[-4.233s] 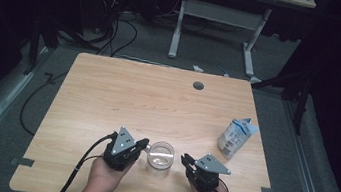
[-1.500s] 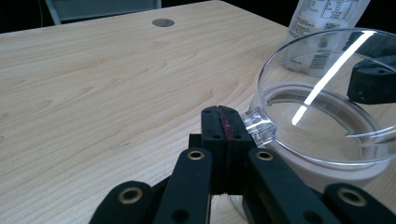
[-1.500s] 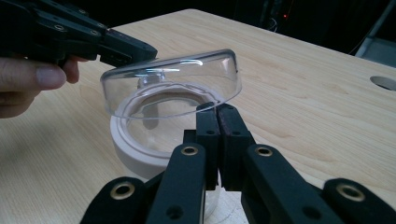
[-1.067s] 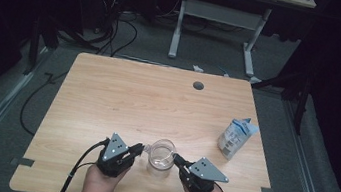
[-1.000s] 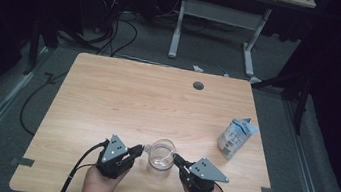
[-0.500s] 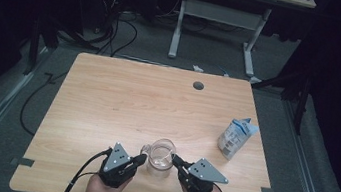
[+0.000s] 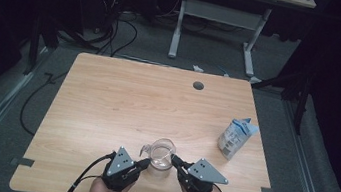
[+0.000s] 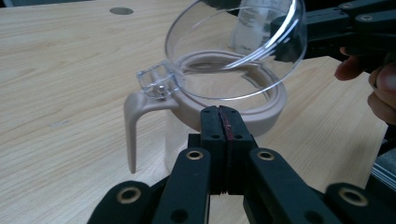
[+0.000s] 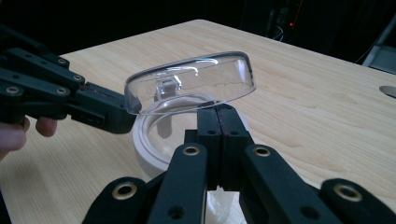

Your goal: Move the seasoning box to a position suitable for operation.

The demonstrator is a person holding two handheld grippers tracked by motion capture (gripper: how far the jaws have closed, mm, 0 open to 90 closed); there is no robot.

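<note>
Sits near the table's [image 7: 107, 97] 6 o'clock edge, a clear jug [image 7: 161, 154] with a beige collar and handle, hinged clear lid [image 8: 233, 44] tilted up. Flanked by the left gripper [image 7: 145, 161] at its 8 o'clock and the right gripper [image 7: 173, 159] at its 4 o'clock, both tips at the jug's wall.

Against the frame from half a second ago: left gripper drawn closer in, tip now at the jug; right gripper and jug much as before.

Left gripper view: jaws pressed together with nothing between them, tip at the beige collar [image 8: 261, 116]; handle [image 8: 133, 121] hanging at 9 o'clock, right gripper's black jaw reaching the lid from 2 o'clock. Right gripper view: jaws likewise closed flat on each other, tip just under the raised lid [image 9: 191, 84]; left gripper coming in from 9 o'clock. Lid's tilt plain in these two views, hard to read from the high view.

Further out, a blue and white carton [image 7: 236, 138] at 3 o'clock near the table's right edge, well apart. Broad bare wood toward 12 o'clock up to a round cable hole [image 7: 198, 86]; little room between the hands and the near edge.
</note>
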